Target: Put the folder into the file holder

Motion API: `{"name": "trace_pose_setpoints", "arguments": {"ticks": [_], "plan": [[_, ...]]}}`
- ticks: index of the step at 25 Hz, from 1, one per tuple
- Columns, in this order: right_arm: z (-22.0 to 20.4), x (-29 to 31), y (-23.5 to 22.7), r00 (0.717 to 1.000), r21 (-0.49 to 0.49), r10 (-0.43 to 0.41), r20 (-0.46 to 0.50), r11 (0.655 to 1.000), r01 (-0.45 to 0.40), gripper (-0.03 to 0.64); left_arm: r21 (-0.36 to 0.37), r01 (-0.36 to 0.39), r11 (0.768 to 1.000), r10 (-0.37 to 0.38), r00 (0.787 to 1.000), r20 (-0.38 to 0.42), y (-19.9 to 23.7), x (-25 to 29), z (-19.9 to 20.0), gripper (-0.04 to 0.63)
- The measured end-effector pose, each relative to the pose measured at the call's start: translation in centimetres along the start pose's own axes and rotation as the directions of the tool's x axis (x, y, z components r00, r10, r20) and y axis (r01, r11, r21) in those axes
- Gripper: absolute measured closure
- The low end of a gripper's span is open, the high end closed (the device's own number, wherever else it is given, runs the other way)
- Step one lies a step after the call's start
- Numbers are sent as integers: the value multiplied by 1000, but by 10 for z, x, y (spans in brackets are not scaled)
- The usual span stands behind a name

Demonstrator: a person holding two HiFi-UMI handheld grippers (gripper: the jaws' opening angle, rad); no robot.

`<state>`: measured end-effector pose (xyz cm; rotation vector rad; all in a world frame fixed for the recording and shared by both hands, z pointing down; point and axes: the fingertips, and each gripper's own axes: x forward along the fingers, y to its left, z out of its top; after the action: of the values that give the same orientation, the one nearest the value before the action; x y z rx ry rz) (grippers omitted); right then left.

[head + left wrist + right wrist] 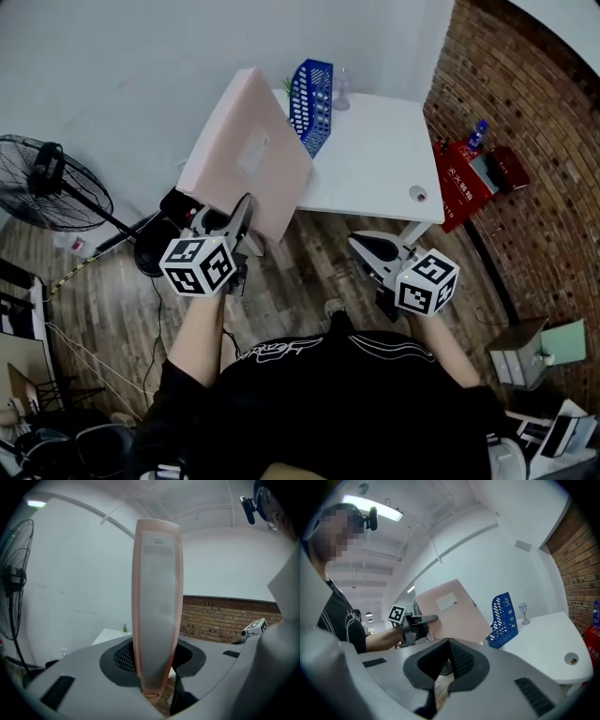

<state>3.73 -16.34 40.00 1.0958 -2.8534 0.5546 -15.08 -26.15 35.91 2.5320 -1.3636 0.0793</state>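
Right gripper (pixel 361 246): low by the person's body, jaws drawn together, nothing between them. Left gripper (pixel 246 211): clamped on the lower edge of the pink folder (pixel 244 155), which is carried upright in the air, short of the white table (pixel 375 159). Blue file holder (pixel 311 103) stands at the table's far left corner, just beyond the folder.

Camera placement: one overhead, two jaw-mounted.
Head view looks steeply down on white rectangular table (pixel 375 159); left gripper view faces flat pink folder (pixel 157 606) edge-on, close; right gripper view, farther back, shares folder, table, blue perforated plastic file holder (pixel 504 618).
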Motion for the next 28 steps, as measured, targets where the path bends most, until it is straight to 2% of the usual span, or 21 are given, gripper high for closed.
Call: {"name": "trace_pose_setpoints", "arguments": {"ticks": [12, 22, 28], "plan": [[64, 61, -101, 994, -16, 111, 14, 994, -110, 617, 98, -78, 992, 75, 997, 28, 29, 89, 59, 426], [86, 86, -159, 986, -43, 165, -12, 985, -165, 617, 136, -101, 986, 101, 995, 3, 40, 150, 80, 426], [86, 91, -182, 983, -47, 182, -21, 982, -183, 617, 195, -92, 976, 99, 995, -25, 36, 185, 86, 426]]}}
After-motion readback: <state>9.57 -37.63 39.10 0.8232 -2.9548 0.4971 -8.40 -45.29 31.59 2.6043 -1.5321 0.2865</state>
